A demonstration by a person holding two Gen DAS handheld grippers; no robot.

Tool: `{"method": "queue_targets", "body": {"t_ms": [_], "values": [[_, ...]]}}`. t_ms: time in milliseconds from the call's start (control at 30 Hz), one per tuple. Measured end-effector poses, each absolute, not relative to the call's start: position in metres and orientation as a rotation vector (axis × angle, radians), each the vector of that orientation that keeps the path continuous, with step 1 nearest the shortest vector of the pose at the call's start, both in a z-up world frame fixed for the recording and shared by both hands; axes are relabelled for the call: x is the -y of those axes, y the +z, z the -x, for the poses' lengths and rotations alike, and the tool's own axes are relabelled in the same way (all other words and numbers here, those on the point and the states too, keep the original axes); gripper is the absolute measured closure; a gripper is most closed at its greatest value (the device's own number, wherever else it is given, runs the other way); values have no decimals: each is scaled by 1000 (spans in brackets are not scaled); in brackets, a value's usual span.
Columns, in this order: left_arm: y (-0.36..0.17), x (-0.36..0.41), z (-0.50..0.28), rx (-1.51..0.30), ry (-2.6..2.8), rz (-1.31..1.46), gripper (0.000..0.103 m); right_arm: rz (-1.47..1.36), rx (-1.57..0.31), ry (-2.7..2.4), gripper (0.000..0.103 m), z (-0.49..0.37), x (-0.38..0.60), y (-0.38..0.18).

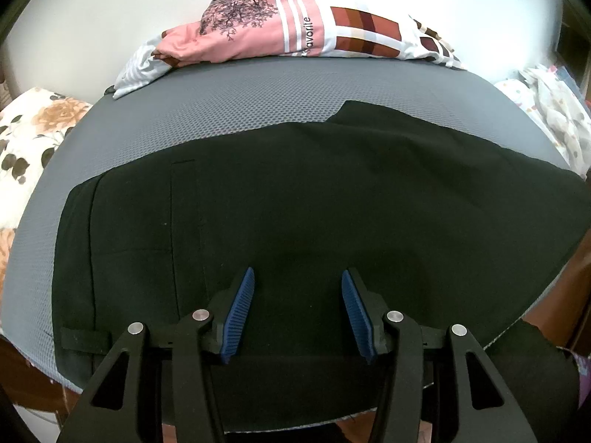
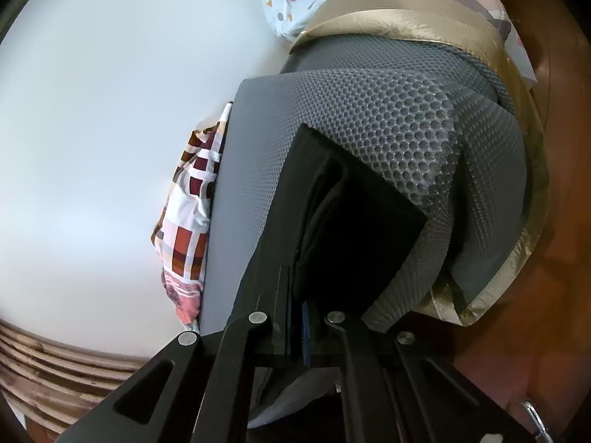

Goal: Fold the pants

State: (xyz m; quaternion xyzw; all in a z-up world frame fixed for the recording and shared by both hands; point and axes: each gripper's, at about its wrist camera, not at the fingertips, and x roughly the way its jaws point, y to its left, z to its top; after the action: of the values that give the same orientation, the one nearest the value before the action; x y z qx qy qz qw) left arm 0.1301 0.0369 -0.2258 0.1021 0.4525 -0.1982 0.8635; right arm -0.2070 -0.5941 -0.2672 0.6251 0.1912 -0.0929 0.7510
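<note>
Black pants [image 1: 314,199], one pair, on one grey mat [image 1: 229,110]; left gripper [image 1: 297,277] released, right gripper [image 2: 300,317] clenched on pants.

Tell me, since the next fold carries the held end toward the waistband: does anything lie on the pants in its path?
Nothing visible does. The black pants lie bare on the grey mat. The pink patterned bedding sits beyond them. The right tool is shut on the leg end.

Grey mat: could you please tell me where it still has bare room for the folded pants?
Bare grey mat runs between the black pants and the pink patterned bedding. A narrower strip is left of the waistband. The near edge is crowded.
</note>
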Motion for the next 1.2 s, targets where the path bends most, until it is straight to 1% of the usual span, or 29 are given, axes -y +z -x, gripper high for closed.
{"method": "queue_targets", "body": {"t_ms": [100,167,400,700,900,933,967,1033,1100,1167,1200], "values": [[-226,-37,-130,-948,-415,-215,52,-1392,-454,-223,99,207,595,-283],[-226,-37,-130,-948,-414,-214,52,-1421,-437,-213,101,208,596,-293],[-226,-37,-130,-947,-415,-215,52,-1355,-428,-211,100,204,596,-287],[-225,-36,-130,-946,-415,-215,51,-1384,-404,-189,98,212,599,-292],[-225,-36,-129,-946,-416,-214,48,-1513,-307,-179,94,234,612,-303],[-225,-35,-129,-946,-417,-214,46,-1508,-289,-228,87,243,614,-299],[-224,-35,-130,-945,-419,-213,44,-1478,-281,-312,86,254,615,-290],[-223,-33,-130,-942,-420,-216,41,-1388,-278,-417,85,266,616,-266],[-223,-31,-131,-939,-422,-220,38,-1300,-278,-411,85,261,609,-238],[-223,-30,-132,-939,-425,-219,36,-1168,-319,-320,85,229,589,-202],[-223,-29,-131,-938,-423,-218,35,-1088,-371,-242,85,201,571,-185]]}}
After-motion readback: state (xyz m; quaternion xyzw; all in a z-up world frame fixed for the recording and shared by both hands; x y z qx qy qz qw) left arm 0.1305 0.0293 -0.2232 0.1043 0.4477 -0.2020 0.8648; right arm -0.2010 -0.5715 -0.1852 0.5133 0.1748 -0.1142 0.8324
